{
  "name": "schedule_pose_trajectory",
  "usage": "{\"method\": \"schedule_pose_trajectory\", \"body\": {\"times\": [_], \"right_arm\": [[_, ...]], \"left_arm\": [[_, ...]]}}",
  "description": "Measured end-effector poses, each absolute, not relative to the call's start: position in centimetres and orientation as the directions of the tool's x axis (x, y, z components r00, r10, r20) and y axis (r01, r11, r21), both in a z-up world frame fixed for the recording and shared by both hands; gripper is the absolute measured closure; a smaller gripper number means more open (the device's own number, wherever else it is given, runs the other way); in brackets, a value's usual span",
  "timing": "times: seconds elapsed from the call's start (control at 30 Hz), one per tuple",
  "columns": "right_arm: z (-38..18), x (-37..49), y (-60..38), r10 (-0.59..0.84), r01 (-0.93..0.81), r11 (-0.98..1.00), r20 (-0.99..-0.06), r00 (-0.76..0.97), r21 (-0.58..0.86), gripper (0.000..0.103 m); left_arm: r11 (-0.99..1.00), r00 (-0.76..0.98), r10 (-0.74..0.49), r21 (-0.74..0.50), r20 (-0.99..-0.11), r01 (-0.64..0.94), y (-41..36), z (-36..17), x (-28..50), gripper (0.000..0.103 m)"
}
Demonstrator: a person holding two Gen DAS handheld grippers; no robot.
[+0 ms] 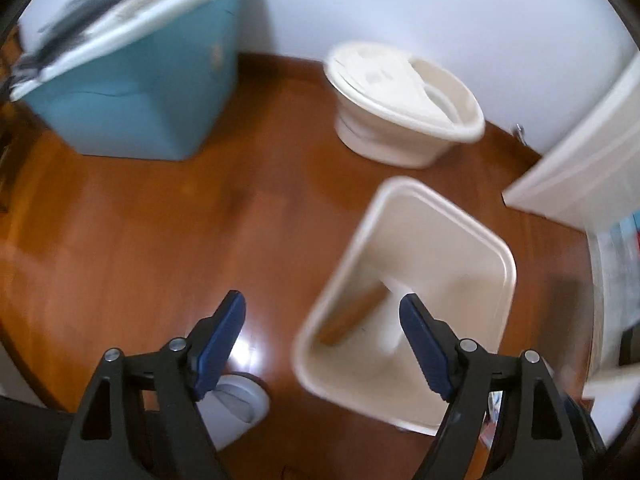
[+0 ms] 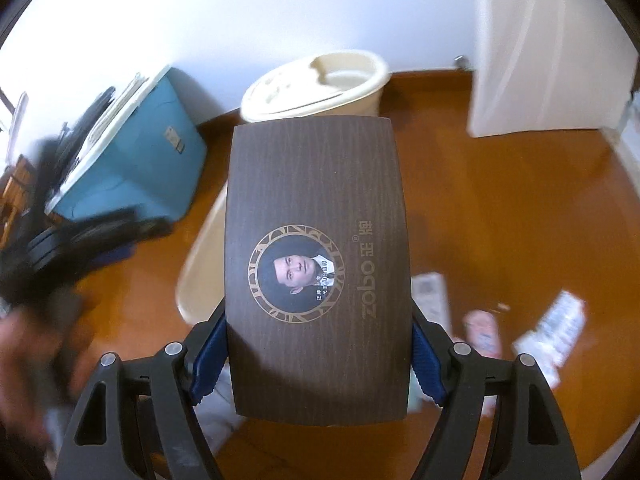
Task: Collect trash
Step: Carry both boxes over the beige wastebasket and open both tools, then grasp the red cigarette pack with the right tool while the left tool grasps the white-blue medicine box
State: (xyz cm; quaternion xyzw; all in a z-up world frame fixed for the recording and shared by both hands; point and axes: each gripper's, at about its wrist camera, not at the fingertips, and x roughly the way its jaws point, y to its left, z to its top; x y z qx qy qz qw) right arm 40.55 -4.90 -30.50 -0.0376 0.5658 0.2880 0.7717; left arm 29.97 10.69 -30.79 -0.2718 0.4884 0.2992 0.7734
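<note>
My right gripper is shut on a dark brown box with a portrait medallion and "zobo" lettering, held over the cream trash bin, whose rim shows at the box's left. In the left wrist view the same square cream bin stands on the wooden floor, with a brown item and something white inside. My left gripper is open and empty, above the floor at the bin's near left edge. Loose paper packets and a pink wrapper lie on the floor to the right.
A teal storage box with a white lid stands at the back left. A round cream bucket stands by the wall. A white door is at the right. A white round object lies under the left gripper.
</note>
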Motion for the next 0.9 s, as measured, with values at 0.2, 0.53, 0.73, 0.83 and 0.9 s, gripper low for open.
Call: {"method": "schedule_pose_trajectory", "body": {"times": [0.2,0.53,0.73,0.83,0.9], "right_arm": [[-38.9,42.1,1.0,0.214,-0.457,0.873,-0.976,0.042,0.172,0.004],[-31.1,39.0,-9.9,0.309,-0.485,0.851,-0.939,0.15,0.202,0.0],[-34.0,38.2,-24.5,0.114,-0.373,0.928,-0.966,0.234,0.019,0.0],[-37.7,38.1,-32.0,0.054,-0.212,0.977,-0.972,0.228,0.005,0.0],[-40.7,38.1,-36.8,0.052,-0.077,0.996,-0.975,0.217,0.036,0.0]], "left_arm": [[0.724,0.375,0.215,-0.111,-0.902,-0.681,11.6,-29.8,29.9,0.024],[0.86,0.5,0.238,-0.059,-0.833,-0.507,6.5,-29.1,29.0,0.024],[0.928,0.546,0.214,-0.006,-0.81,-0.372,-1.2,-31.2,26.6,0.024],[0.97,0.551,0.172,0.042,-0.816,-0.24,-6.0,-33.4,26.3,0.023],[0.979,0.544,0.156,0.057,-0.824,-0.195,-8.1,-34.8,26.2,0.023]]}}
